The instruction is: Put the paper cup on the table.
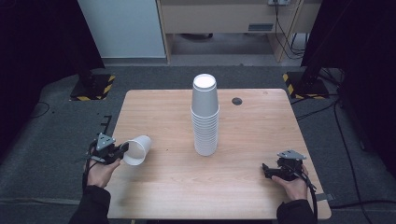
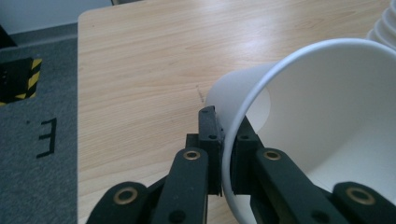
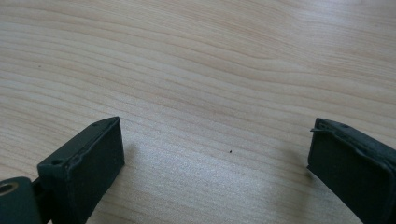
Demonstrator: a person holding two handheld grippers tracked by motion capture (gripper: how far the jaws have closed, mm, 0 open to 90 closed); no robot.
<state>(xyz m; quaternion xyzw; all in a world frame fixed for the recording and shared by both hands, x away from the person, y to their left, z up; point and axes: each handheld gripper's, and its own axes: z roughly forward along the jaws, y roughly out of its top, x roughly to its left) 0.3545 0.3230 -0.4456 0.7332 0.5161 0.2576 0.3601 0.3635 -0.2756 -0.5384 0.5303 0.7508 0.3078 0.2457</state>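
Observation:
A white paper cup [image 1: 137, 150] lies tilted on its side at the table's left edge, its mouth facing the camera. My left gripper [image 1: 122, 149] is shut on its rim. In the left gripper view the jaws pinch the rim of the cup [image 2: 327, 121], one pad outside and one inside the wall; the left gripper [image 2: 227, 154] holds it above the wood. A tall stack of upside-down white cups [image 1: 205, 114] stands at the table's middle. My right gripper [image 1: 266, 171] rests low near the front right, and in the right gripper view the right gripper [image 3: 215, 163] is open over bare wood.
The wooden table [image 1: 261, 126] has a round dark cable hole [image 1: 237, 101] behind the stack. Grey carpet [image 2: 32, 154] with black marks lies left of the table. Yellow-black striped stand bases [image 1: 92, 87] sit on the floor at both far corners.

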